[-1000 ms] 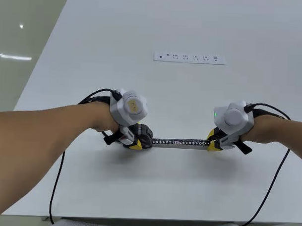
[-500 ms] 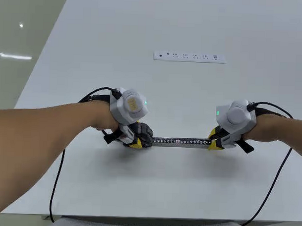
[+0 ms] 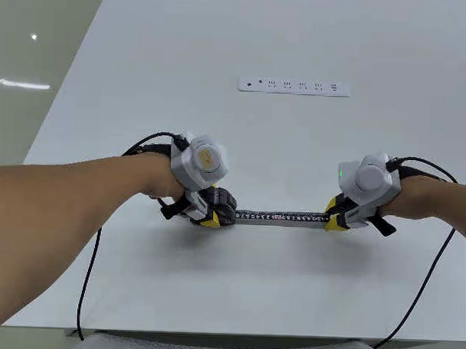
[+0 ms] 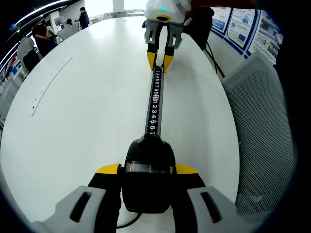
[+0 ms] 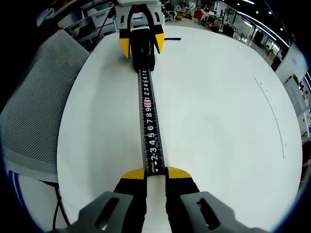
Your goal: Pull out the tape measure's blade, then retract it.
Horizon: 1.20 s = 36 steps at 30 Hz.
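Now, at the left end, my left gripper (image 3: 204,217) is clamped on the tape measure case (image 3: 220,206), a dark, rubbery block with rounded corners, low on the smooth white table (image 3: 275,291). From the case the blade (image 3: 281,217) runs straight out to the right, a thin, stiff strip printed with black numbers. At the end farthest from the case, my right gripper (image 3: 336,222) pinches the blade's tip between its yellow pads (image 5: 133,173). I judge that retracting means my right gripper travelling leftward along that axis, toward the case.
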Tool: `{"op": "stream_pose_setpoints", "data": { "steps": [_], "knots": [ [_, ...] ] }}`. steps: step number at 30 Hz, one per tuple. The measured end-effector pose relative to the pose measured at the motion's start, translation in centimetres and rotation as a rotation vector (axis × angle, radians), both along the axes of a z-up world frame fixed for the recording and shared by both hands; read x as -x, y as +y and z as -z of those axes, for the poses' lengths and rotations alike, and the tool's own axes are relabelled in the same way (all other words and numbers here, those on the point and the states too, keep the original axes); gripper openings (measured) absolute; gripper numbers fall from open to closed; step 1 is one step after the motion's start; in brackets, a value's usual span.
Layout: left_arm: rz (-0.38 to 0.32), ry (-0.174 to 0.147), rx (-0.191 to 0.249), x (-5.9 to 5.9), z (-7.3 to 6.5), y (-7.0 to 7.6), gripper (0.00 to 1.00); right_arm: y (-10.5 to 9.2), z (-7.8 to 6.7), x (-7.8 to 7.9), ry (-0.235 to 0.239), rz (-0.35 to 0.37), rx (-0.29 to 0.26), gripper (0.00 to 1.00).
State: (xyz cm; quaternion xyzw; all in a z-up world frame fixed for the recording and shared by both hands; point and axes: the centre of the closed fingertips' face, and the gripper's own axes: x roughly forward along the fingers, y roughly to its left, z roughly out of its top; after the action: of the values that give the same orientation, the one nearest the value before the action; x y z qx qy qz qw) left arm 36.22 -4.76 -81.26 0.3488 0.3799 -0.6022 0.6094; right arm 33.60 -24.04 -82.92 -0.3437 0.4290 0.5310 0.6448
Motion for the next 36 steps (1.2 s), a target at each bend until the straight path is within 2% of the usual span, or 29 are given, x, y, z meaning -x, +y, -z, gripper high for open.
{"op": "stream_pose_setpoints", "data": {
  "steps": [11, 36],
  "knots": [
    [0.006, -0.002, -0.002, 0.2, -0.2, 0.0, 0.36, -0.5, 0.0, 0.1, -0.002, 0.003, 0.004, 0.13],
    [0.006, -0.002, -0.002, -0.2, 0.2, 0.1, 0.36, -1.8, 0.0, 0.2, 0.002, 0.024, 0.022, 0.13]
  ]
}}
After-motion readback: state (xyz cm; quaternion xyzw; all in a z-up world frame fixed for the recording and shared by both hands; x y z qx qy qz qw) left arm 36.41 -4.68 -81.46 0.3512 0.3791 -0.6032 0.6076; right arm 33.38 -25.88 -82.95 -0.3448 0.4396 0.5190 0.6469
